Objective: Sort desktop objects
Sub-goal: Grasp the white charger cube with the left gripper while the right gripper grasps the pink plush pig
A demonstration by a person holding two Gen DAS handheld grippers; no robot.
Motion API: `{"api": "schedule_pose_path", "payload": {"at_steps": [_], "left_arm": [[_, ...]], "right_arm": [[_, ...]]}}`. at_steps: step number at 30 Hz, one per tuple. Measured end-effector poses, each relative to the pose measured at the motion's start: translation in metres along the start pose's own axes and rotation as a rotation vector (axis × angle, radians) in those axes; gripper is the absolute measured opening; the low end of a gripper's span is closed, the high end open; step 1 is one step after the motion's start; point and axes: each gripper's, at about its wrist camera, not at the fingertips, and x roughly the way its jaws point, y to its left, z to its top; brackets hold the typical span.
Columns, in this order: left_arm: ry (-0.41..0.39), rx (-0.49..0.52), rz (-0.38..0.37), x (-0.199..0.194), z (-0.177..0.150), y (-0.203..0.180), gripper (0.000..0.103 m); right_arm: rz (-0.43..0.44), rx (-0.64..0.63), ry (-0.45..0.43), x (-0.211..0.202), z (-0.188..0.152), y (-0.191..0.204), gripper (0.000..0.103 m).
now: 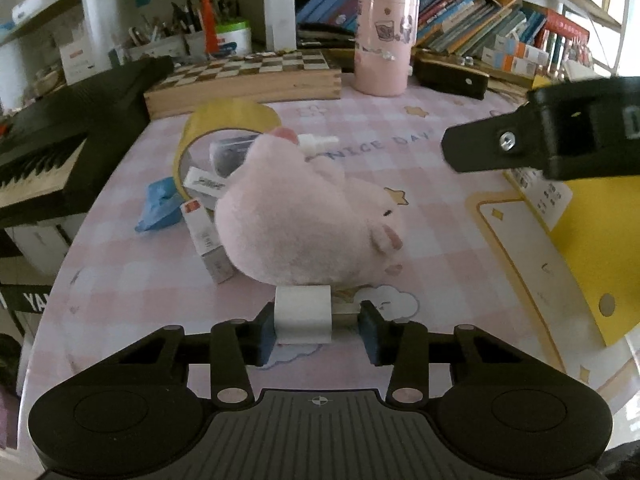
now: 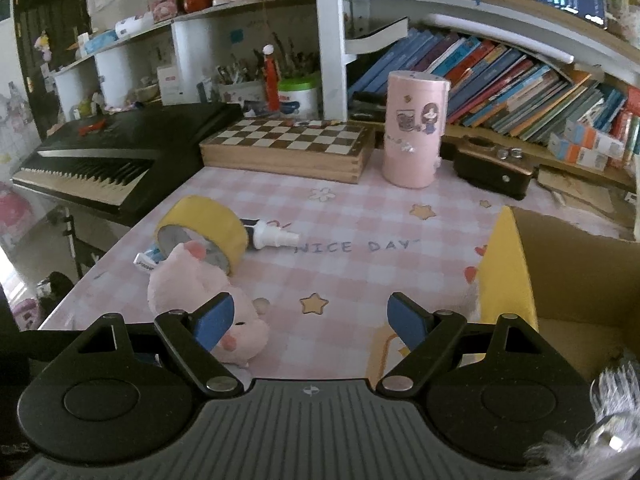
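Left hand-held gripper brackets a white block unpinched; right hand-held gripper gapes empty.

Dim daylight, soft blur, fisheye-warped edges

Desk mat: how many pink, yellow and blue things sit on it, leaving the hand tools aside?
Pink: 2, the plush pig and the tall canister
Yellow: 2, the tape roll and the open box
Blue: 1, the crumpled packet
Total: 5
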Motion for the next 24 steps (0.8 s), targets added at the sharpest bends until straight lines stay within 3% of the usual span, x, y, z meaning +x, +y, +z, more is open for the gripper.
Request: {"api": "schedule_pose_path", "payload": {"at_steps": [5, 11, 18, 24], "left_arm": [[-0.006, -0.060, 0.030, -0.014, -0.007, 0.019, 0.041], [0.010, -0.202, 0.115, -0.029, -0.019, 0.052, 0.041], [0.004, -0.292, 0.203, -0.046, -0.030, 0.076, 0.041], [0.006, -0.313, 0.227, -0.050, -0.033, 0.083, 0.041]], "right_arm": [[0.062, -0.021, 0.032, 0.014, 0.004, 0.012, 0.085], [0.145, -0.091, 0.071, 0.034, 0.007, 0.038, 0.087], [0.162, -0.354, 0.133, 0.066, 0.005, 0.076, 0.087], [0.160, -0.528, 0.142, 0.086, -0.001, 0.091, 0.087]]}}
